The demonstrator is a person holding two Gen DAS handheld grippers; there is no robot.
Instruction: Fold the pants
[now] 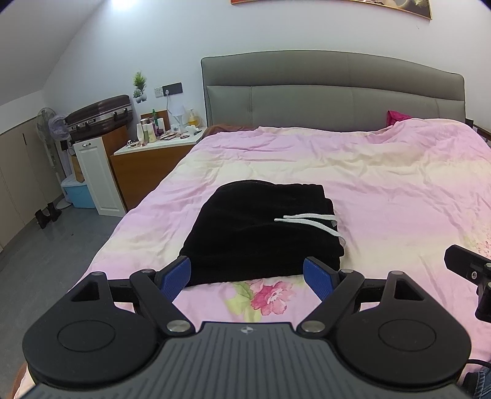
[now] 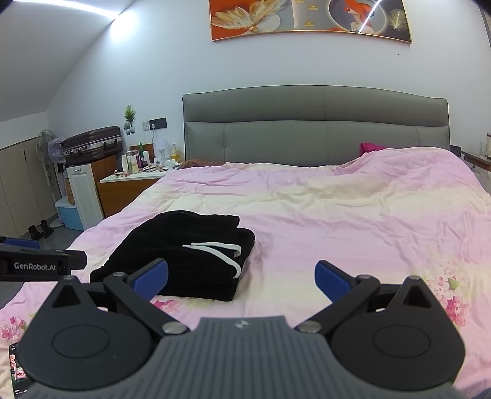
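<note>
Your pants (image 1: 257,233) lie folded in a compact stack near the bed's (image 1: 383,184) foot edge. Both your left gripper (image 1: 247,276) and right gripper (image 2: 242,276) hover wide, empty. Folding looks finished; only tidy the drawstring (image 1: 310,224).

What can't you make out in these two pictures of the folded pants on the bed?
- Pants: in both views the black cloth shows no layers, so the fold count is unclear; the left tongs cover the near edge.
- Nightstand bottles: too small to read.
- Wall picture: cut by the left view's top edge.
- Dark object: cut off at the right view's lower left by the right tongs body.
</note>
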